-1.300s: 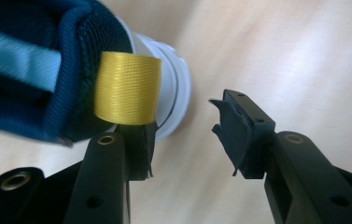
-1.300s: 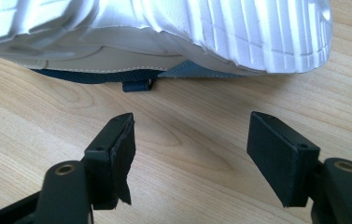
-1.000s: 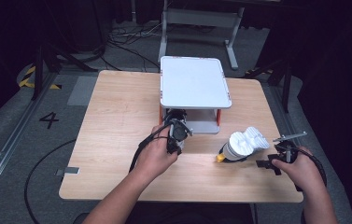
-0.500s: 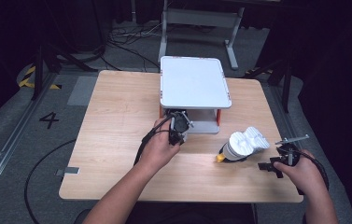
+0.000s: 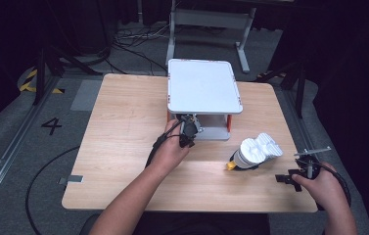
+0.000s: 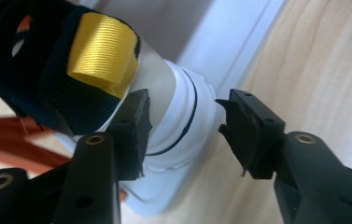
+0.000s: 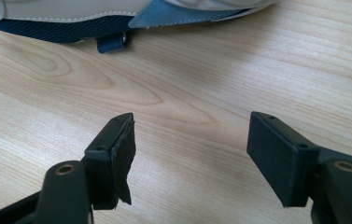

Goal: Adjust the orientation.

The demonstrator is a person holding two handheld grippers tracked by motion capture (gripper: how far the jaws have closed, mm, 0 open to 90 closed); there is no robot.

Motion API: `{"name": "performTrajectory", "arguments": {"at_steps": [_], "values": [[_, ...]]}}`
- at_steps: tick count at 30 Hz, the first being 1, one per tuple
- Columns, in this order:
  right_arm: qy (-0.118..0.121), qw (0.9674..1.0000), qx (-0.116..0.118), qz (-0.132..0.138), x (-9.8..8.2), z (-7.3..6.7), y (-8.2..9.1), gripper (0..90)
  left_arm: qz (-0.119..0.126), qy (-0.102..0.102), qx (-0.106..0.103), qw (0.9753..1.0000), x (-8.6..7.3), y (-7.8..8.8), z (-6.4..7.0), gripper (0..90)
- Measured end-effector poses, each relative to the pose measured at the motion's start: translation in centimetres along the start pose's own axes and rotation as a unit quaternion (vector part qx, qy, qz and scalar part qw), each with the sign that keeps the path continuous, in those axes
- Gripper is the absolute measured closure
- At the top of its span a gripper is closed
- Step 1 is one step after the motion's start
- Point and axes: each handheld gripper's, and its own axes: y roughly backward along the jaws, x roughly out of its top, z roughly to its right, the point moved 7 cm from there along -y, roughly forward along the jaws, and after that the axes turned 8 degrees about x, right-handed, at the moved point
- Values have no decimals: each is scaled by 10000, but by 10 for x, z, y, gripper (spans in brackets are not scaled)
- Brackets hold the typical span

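Observation:
A dark blue shoe with a yellow heel loop and a white sole rests on the lower shelf of a white two-level rack. My left gripper is at the rack's front. Its jaws have just been opening and now stand open around the shoe's heel: one pad lies against the sole, the other is clear of it. A second shoe lies on its side on the table, white sole showing. To its right my right gripper hovers low over the wood, open and holding nothing.
The wooden table has bare room left of the rack and along the front edge. The rack stands at the table's back centre. Cables and a metal stand lie on the floor beyond the table.
My left gripper has moved forward and down to the rack's lower level, and its jaws have spread off the shoe's heel. The right hand has stayed put.

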Motion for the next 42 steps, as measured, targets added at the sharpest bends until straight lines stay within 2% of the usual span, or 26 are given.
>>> {"name": "performTrajectory", "arguments": {"at_steps": [2,4,6,10,13,17,20,22,27,31,33,34,35,38,40,42], "values": [[25,10000,20,32,0,-1,1,342,-62,-137,66,9999,-1,-5,-1,480],[20,10000,20,62,-2,-2,2,344,-101,-120,39,9999,-2,-10,0,481],[0,10000,26,83,-4,-3,4,343,-87,-138,111,9998,-1,-13,-1,480],[-61,9999,-45,148,-10,0,10,344,-137,-332,276,9990,1,-16,-2,486],[-102,9998,-59,170,-12,2,12,344,-224,-298,202,9991,1,-15,0,423],[-69,9997,-72,233,-10,2,14,344,-363,20,87,9993,2,-3,-1,401],[-61,9997,-42,240,-7,1,14,345,-398,390,-207,9982,4,14,-1,387],[-39,9997,-23,245,-4,0,13,351,-335,661,-490,9960,7,29,0,358],[51,9990,115,418,9,-4,12,366,-423,1003,-610,9922,3,61,-9,350],[36,9977,194,644,21,-6,13,332,-396,1370,-811,9865,-7,87,-22,341],[83,9975,236,665,23,-7,13,323,-442,1436,-819,9853,-13,95,-27,329],[95,9974,233,670,24,-7,13,322,-414,1508,-871,9838,-16,99,-30,324],[116,9973,226,691,26,-7,14,317,-410,1663,-934,9808,-21,103,-32,324],[136,9971,57,748,31,-5,16,323,-392,1920,-973,9758,-32,110,-41,322],[349,9960,-16,820,35,-4,18,283,-459,2032,-914,9738,-42,113,-48,317],[461,9951,-9,872,38,-4,20,303,-569,2129,-876,9715,-54,116,-56,304]]}}
